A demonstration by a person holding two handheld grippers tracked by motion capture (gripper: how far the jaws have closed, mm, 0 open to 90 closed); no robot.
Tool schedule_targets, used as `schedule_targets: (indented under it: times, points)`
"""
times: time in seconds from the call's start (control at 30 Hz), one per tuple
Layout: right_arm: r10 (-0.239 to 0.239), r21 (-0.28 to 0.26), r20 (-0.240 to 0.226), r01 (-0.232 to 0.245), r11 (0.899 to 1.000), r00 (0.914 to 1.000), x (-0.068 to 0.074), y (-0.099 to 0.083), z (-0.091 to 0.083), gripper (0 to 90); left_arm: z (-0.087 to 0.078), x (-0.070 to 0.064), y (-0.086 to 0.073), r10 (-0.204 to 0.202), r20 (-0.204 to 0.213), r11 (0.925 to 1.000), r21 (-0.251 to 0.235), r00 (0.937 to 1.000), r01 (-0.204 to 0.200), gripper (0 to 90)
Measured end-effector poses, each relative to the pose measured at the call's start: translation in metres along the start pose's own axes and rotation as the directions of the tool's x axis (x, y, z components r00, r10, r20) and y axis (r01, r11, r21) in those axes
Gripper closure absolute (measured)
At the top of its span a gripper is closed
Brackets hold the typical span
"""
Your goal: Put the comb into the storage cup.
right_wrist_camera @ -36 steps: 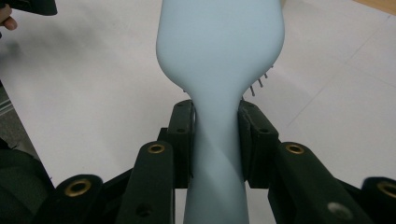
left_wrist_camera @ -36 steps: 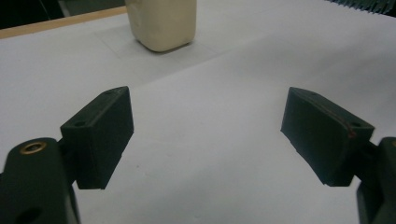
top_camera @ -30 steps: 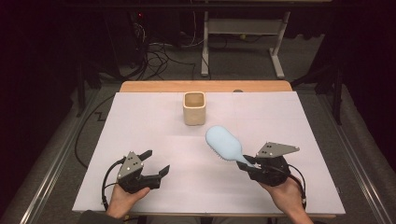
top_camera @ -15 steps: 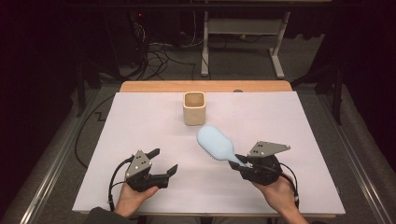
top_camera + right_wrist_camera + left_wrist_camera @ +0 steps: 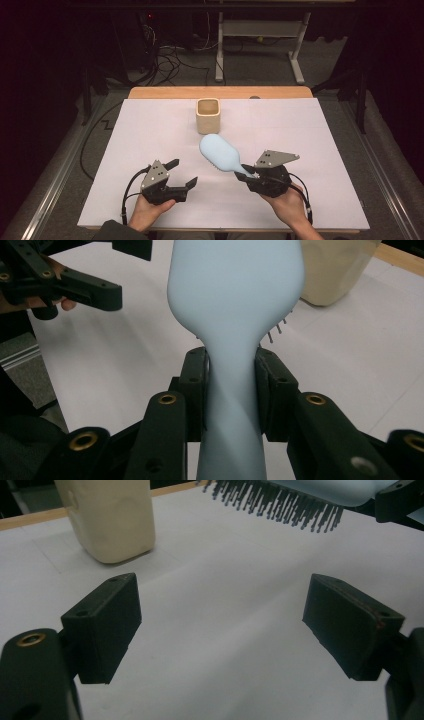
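A pale blue hairbrush [image 5: 220, 152] hangs above the white table, head pointing toward a cream square cup [image 5: 207, 115]. My right gripper [image 5: 248, 174] is shut on its handle; the right gripper view shows both pads pressed on the narrow handle [image 5: 231, 390], bristles facing down. The cup [image 5: 335, 270] stands just beyond the brush head. My left gripper [image 5: 181, 173] rests at the front left, open, with nothing between its fingers [image 5: 105, 625]. In the left gripper view the dark bristles [image 5: 280, 505] hang at the top and the cup [image 5: 107, 517] stands upper left.
A white sheet [image 5: 310, 135] covers the table, with a wooden edge [image 5: 220, 92] at the far side. Beyond it lie floor cables [image 5: 170, 55] and a metal stand [image 5: 260, 35]. Metal rails run along both sides of the table.
The right gripper has carried the brush leftward and toward the cup. The left gripper has shifted right and a little nearer the front edge, staying open.
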State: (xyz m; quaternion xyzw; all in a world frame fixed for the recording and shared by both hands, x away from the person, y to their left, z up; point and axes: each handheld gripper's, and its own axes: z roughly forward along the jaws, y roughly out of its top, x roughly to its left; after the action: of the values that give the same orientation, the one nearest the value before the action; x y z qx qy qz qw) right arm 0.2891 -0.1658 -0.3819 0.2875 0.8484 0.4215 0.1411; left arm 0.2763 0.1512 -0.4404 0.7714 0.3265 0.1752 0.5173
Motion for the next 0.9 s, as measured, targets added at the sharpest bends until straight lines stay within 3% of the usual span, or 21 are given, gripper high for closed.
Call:
schedule_targets:
  times: [0.63, 0.9]
  points:
    - [-0.032, -0.008, -0.051, 0.031, 0.999, 0.9982, 0.010, 0.012, 0.017, 70.4, 0.013, -0.010, 0.009, 0.017, 0.068, 0.9998, 0.009, 0.9976, -0.017, 16.8]
    - [-0.051, -0.017, -0.066, 0.050, 0.999, 0.9965, 0.014, 0.014, 0.019, 70.4, 0.018, -0.010, 0.010, -0.006, 0.149, 1.0000, 0.005, 0.9887, 0.005, 16.6]
